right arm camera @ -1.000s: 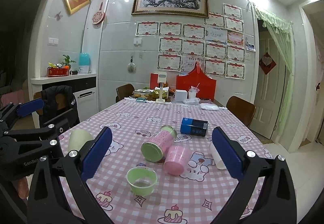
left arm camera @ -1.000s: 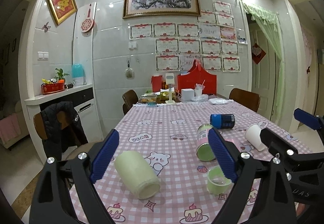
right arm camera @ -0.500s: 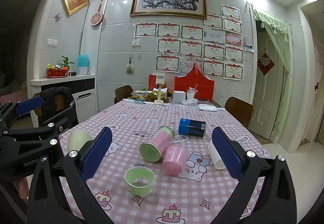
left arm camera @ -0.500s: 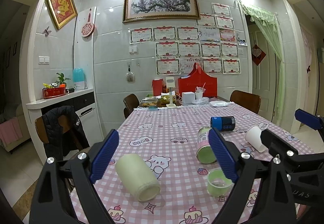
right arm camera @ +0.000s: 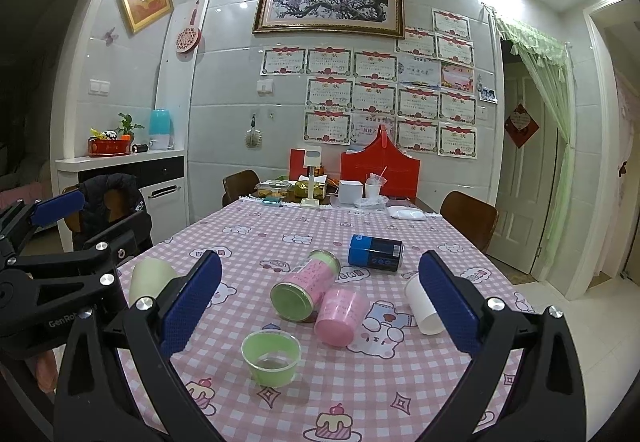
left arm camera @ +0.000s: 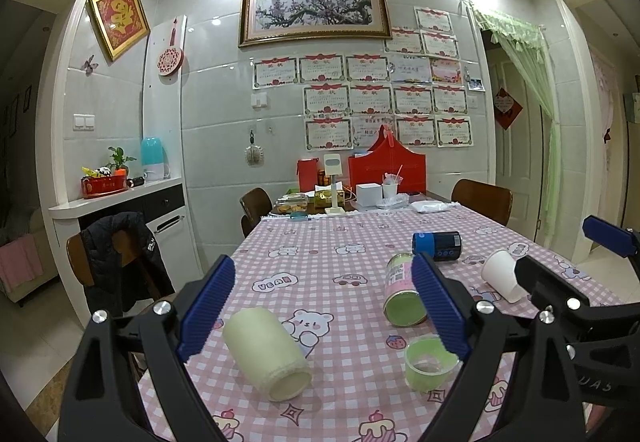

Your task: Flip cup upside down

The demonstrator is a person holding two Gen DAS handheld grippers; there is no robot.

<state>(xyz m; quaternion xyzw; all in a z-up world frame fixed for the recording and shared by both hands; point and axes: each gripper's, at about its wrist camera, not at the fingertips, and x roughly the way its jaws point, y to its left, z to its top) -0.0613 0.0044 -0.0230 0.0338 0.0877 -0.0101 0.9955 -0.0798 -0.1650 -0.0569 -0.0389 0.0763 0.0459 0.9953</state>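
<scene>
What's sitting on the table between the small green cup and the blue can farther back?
In the right wrist view, between the green cup and the blue can lie a pink-and-green can and a pink cup, both on their sides.

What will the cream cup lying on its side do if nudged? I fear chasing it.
The cream cup lies on its side, so it would probably roll. Its body looks slightly tapered, so it may curve. It looks empty, likely light.
</scene>
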